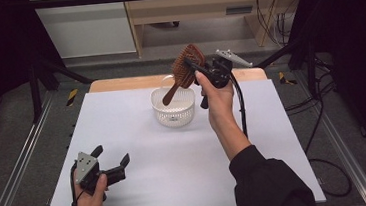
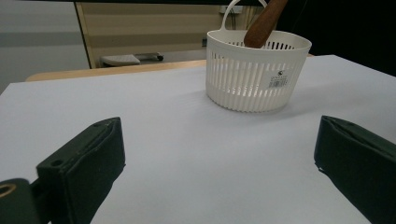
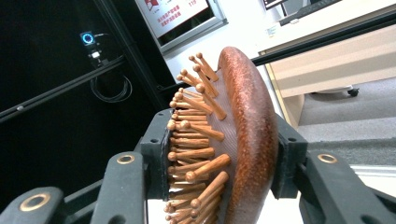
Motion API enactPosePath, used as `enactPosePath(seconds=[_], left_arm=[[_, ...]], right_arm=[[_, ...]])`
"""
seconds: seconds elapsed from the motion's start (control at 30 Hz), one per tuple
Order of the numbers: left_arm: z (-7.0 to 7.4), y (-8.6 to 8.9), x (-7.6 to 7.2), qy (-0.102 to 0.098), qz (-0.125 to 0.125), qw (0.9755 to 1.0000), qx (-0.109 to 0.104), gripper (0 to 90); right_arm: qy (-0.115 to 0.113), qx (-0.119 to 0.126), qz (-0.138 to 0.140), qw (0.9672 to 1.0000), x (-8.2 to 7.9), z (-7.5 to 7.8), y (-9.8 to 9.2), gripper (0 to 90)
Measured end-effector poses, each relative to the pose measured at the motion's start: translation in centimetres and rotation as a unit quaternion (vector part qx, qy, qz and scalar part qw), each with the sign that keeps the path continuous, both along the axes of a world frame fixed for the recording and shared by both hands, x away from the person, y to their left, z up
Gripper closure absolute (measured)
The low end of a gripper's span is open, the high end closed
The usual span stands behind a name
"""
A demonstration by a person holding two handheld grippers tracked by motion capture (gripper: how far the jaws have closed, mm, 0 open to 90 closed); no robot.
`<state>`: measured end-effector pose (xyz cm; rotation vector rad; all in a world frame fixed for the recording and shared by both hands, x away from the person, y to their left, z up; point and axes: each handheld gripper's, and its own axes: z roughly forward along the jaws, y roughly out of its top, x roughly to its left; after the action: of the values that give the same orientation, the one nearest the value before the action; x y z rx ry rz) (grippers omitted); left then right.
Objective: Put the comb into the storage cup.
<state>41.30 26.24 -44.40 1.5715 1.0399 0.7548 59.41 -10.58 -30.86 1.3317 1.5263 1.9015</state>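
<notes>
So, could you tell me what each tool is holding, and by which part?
The right tool grips the wooden hairbrush by its bristled head, handle dipping into the white basket. The left tool holds nothing.

Basket (image 1: 173, 109) sits on the tabletop (image 1: 176, 164) toward its far edge, about midway across. Hairbrush (image 1: 184, 71) hangs over it in the right claw (image 1: 191, 67), handle dipping inside. Left claw (image 1: 110, 157) waits by the near-left corner.

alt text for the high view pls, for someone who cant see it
The right gripper, held up in a person's hand, is shut on the head of a brown wooden paddle hairbrush, whose handle tip dips into a round white slotted plastic basket on a white table. The left gripper rests open at the table's near left.
</notes>
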Motion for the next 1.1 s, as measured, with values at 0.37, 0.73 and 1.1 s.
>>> enactPosePath(seconds=[0.37,0.73,1.1], left_arm=[[0.0,0.0,0.0,0.0,0.0,1.0,0.0,1.8],[0.0,0.0,0.0,-0.001,-0.001,1.0,0.0,1.8],[0.0,0.0,0.0,-0.002,-0.002,1.0,-0.001,1.8]], right_arm=[[0.005,0.002,-0.003,1.0,0.1,-0.6,0.0,51.1],[0.009,0.002,-0.002,1.0,0.2,-1.2,0.3,51.0],[0.01,-0.008,0.001,0.9999,0.4,-1.8,1.1,51.0]])
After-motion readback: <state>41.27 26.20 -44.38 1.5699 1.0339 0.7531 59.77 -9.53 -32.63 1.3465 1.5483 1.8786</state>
